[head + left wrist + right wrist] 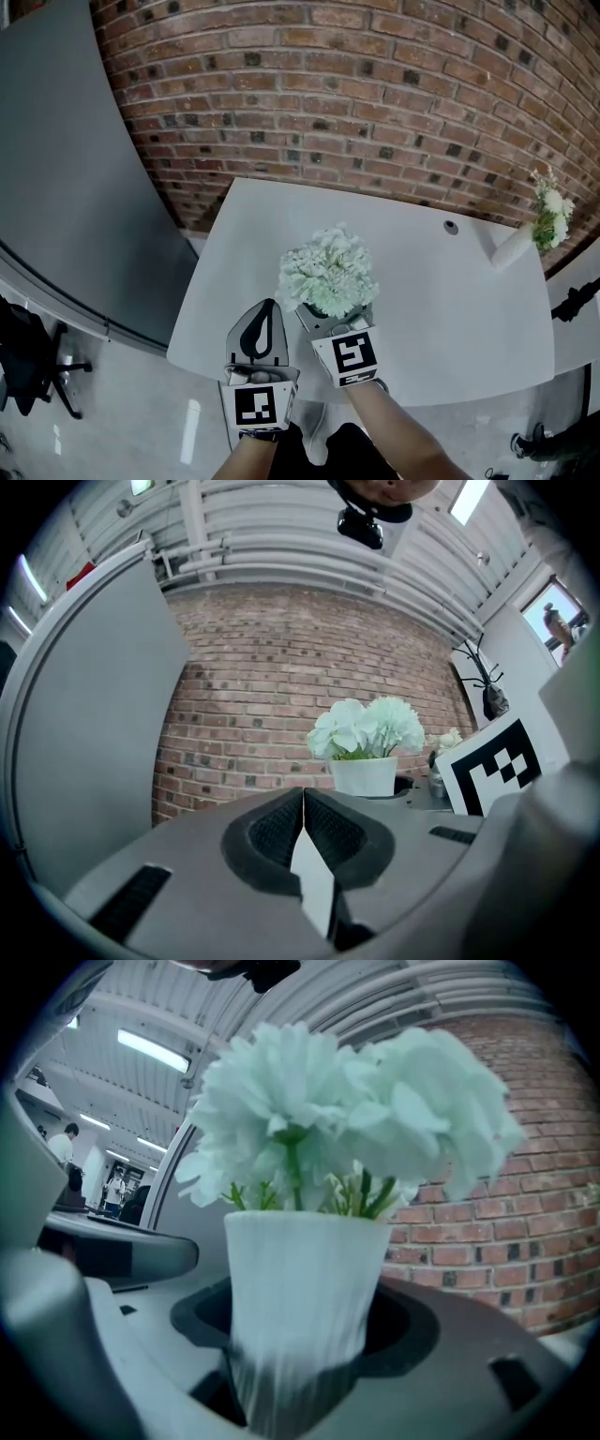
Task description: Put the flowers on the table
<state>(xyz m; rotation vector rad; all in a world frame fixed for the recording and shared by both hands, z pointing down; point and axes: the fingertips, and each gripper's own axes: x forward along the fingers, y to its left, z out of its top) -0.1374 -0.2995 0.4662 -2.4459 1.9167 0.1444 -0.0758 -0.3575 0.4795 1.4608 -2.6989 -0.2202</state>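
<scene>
Left gripper (pixel 265 330) sat at the near edge of the table (pixel 441 309), jaws pressed together, nothing between. Just right of it, right gripper (pixel 330 323) clamped the white pot (pixel 305 1307) of flowers (pixel 328 270), over the table's near middle. Second vase (pixel 514 246) stood far right. Brick wall (pixel 375 94) behind.

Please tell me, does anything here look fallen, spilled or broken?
Nothing stands out. The flower pot sits upright in the right gripper's jaws. The small vase near the table's far right edge looks slanted in the head view, probably from the wide lens; nothing is spilled.
</scene>
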